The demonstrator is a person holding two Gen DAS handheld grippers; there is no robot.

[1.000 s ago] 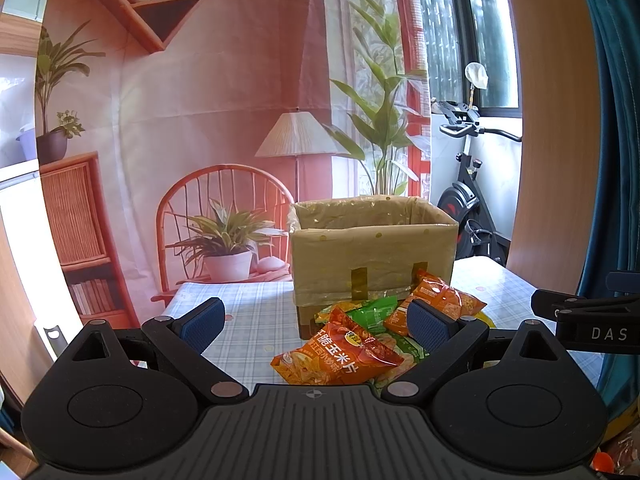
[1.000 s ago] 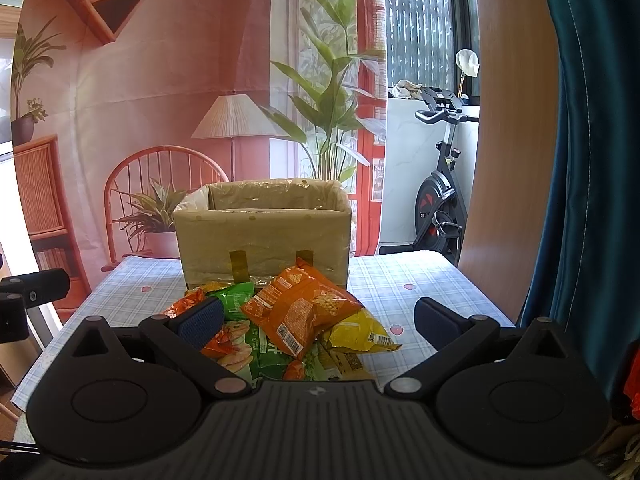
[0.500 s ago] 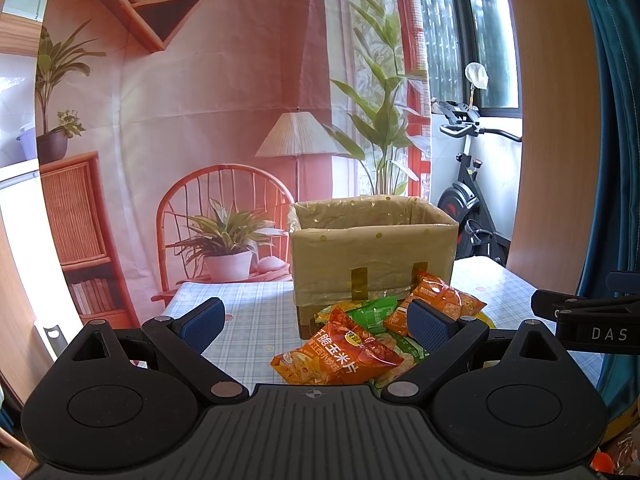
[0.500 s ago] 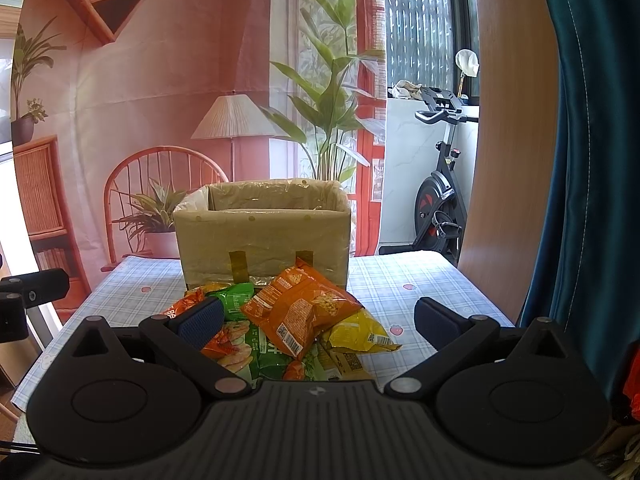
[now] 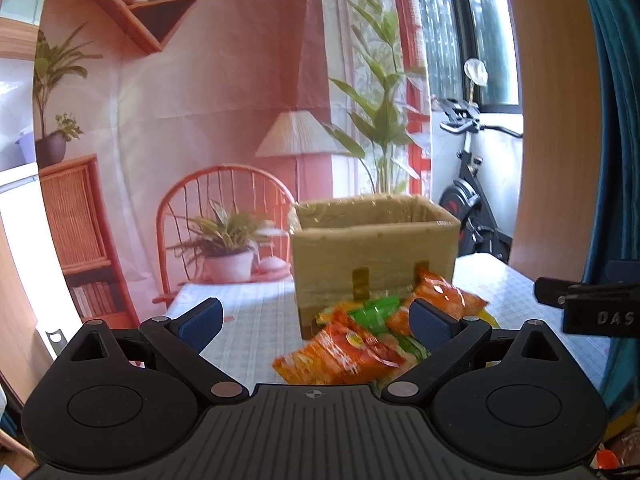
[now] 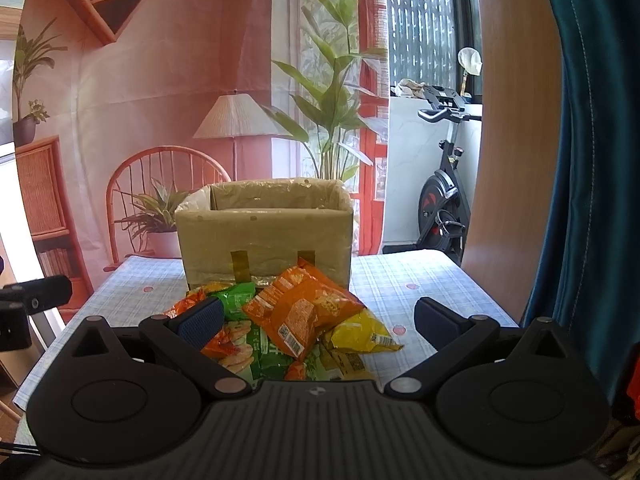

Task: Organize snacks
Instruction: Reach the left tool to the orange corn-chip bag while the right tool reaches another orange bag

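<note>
Right wrist view: snack pile (image 6: 292, 320) on checked table (image 6: 420, 280), touching near wall of one open cardboard box (image 6: 264, 236). Roughly six packets, overlapping, exact count unclear. Right gripper (image 6: 316, 320) and left gripper (image 5: 316, 320) both wide open, empty, hovering near. Risk: slippery, stacked bags, so a pinch could drag neighbours or slip.
</note>
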